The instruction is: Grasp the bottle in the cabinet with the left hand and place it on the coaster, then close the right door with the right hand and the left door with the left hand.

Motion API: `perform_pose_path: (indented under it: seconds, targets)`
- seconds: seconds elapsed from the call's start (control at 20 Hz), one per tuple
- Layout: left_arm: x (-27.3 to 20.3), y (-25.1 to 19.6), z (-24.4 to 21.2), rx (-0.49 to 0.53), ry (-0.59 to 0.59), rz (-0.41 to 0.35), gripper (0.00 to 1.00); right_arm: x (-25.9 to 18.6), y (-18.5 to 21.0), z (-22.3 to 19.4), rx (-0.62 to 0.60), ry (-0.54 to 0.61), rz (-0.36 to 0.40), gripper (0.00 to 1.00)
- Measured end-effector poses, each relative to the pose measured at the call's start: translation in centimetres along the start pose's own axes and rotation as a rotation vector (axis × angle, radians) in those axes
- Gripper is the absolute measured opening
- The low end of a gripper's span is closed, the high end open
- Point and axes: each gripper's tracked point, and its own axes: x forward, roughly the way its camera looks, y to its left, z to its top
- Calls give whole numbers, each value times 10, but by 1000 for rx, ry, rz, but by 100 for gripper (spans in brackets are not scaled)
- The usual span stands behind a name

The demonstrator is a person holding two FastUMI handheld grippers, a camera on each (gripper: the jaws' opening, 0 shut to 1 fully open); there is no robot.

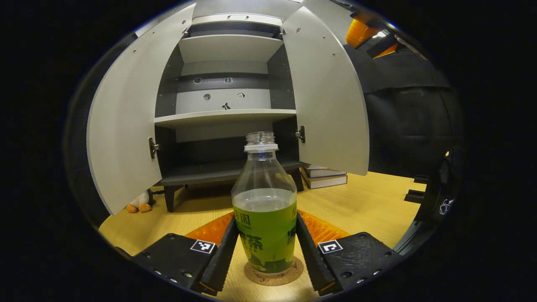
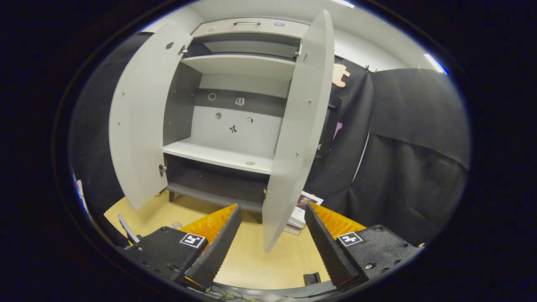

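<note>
Left gripper (image 1: 265, 247) clamps our bottle (image 1: 264, 209) upright on the coaster (image 1: 275, 274), so we should next release it, then swing the parted right gripper (image 2: 272, 243) to the right door (image 2: 298, 138).

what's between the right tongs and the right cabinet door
Nothing: in the right gripper view the open right tongs face the right door's edge across bare wooden table.

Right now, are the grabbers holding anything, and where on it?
The left gripper has its jaws on the label sides of the bottle, low down, as it stands on the coaster. The right gripper is open and holds nothing.
</note>
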Motion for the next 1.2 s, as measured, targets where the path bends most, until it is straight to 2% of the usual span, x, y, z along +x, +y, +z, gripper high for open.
perform_pose_path:
  seconds: [0.2, 0.25, 0.35, 0.45, 0.5, 0.55, 0.7, 0.95, 1.0, 1.2]
  targets:
    - [-1, 0, -6, -9, -11, -5, 74, 1, 10, 0, -23, 12, 17, 100]
    - [-1, 1, -5, -10, -16, -4, 73, 0, 12, 0, -29, 13, 19, 96]
    - [0, 0, -10, -21, -10, 0, 76, 0, 15, -2, -36, 19, 23, 99]
    - [-9, 4, -10, -23, -11, 16, 81, -1, 17, -2, -32, 20, 28, 99]
    - [-12, 5, -9, -20, -12, 17, 91, -2, 17, -3, -32, 21, 27, 96]
    - [-12, 7, -5, -9, -17, 19, 95, -2, 16, -4, -31, 21, 26, 99]
    - [-14, 9, 9, 19, -34, 27, 96, -3, 15, -5, -16, 21, 24, 99]
    - [-21, 10, 53, -6, -73, 40, 96, -6, 12, -10, 1, 25, 17, 96]
    - [-23, 9, 63, -12, -82, 43, 96, -6, 12, -10, 8, 20, 16, 99]
    - [-33, 4, 105, -1, -95, 28, 96, -9, 14, -6, 42, -2, 23, 100]
